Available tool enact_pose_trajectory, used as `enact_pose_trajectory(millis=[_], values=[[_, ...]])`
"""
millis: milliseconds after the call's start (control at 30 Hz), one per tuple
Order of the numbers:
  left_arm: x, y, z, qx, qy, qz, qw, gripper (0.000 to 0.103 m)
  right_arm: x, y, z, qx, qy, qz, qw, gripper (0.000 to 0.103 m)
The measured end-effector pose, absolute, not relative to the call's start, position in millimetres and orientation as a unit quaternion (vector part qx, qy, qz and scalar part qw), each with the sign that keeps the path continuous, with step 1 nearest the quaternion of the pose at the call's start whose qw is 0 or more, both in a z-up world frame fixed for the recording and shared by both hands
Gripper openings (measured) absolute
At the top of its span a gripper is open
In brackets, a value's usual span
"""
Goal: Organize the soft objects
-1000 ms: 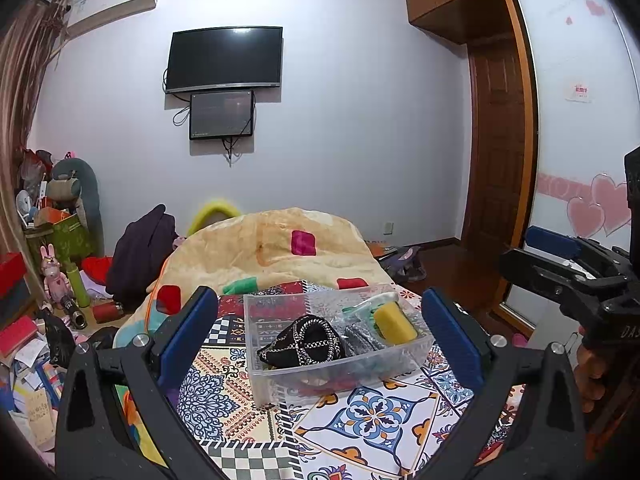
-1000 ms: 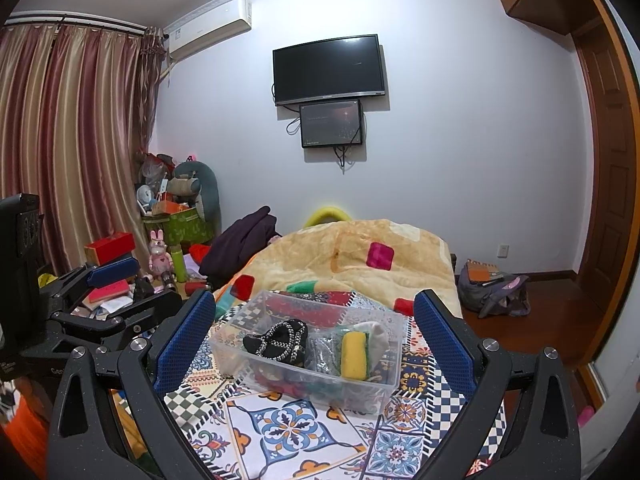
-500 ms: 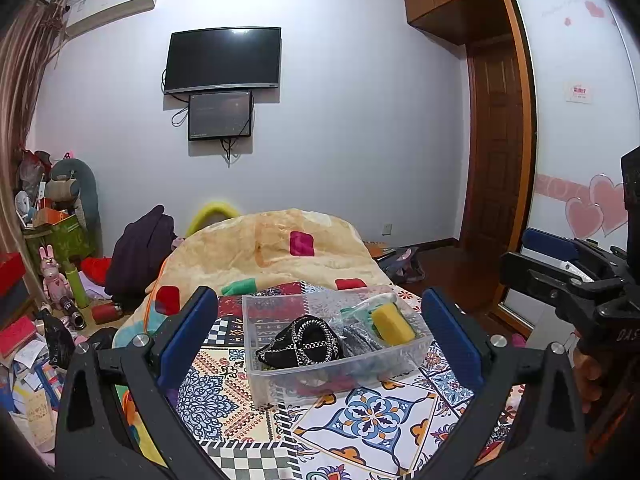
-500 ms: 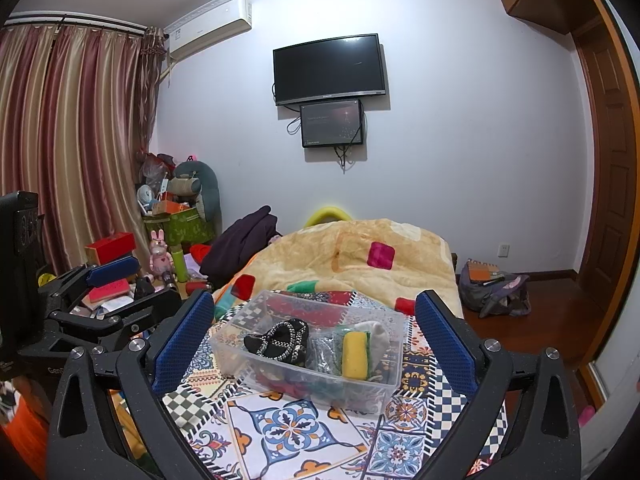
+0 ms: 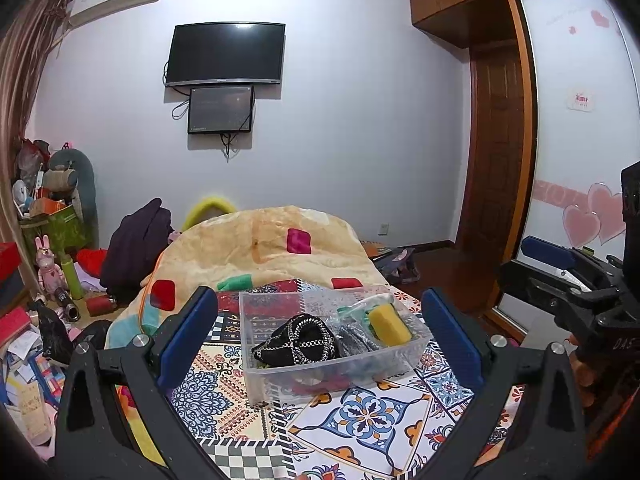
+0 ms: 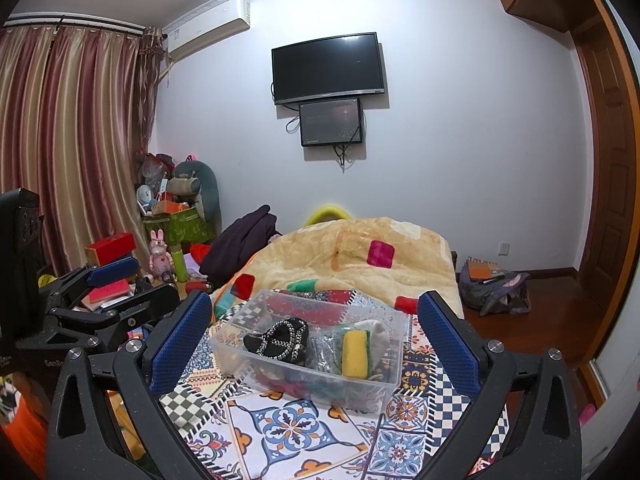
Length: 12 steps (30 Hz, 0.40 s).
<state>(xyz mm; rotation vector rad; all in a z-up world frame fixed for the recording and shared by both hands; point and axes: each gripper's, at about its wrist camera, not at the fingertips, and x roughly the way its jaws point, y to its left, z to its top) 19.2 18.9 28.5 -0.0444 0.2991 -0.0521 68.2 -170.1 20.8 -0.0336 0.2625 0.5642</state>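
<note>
A clear plastic bin (image 5: 260, 364) (image 6: 394, 380) sits on a patterned cloth on the bed. It holds a black chain-trimmed soft item (image 5: 300, 340) (image 6: 280, 340), a yellow sponge (image 5: 390, 322) (image 6: 354, 354), a white soft item (image 6: 378, 330) and silver-grey material (image 5: 356, 336). My left gripper (image 5: 320, 332) is open and empty, held back from the bin with its jaws framing it. My right gripper (image 6: 314, 340) is open and empty, likewise framing the bin. Each gripper shows at the edge of the other's view.
A yellow quilt (image 5: 272, 244) with coloured patches lies behind the bin. A dark garment (image 5: 136, 240) and cluttered boxes and toys (image 6: 160, 252) stand at the left. A bag (image 6: 496, 288) lies on the floor at the right, by a wooden door (image 5: 496, 152).
</note>
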Motion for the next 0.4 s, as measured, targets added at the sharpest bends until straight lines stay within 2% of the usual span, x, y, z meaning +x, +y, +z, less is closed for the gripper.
enact_pose_trajectory(millis=[400], values=[[17.6, 21.0, 30.1, -0.022, 0.15, -0.022, 0.988, 0.103, 68.6, -165.8, 19.9, -0.017, 0.14, 0.28, 0.95, 0.103]])
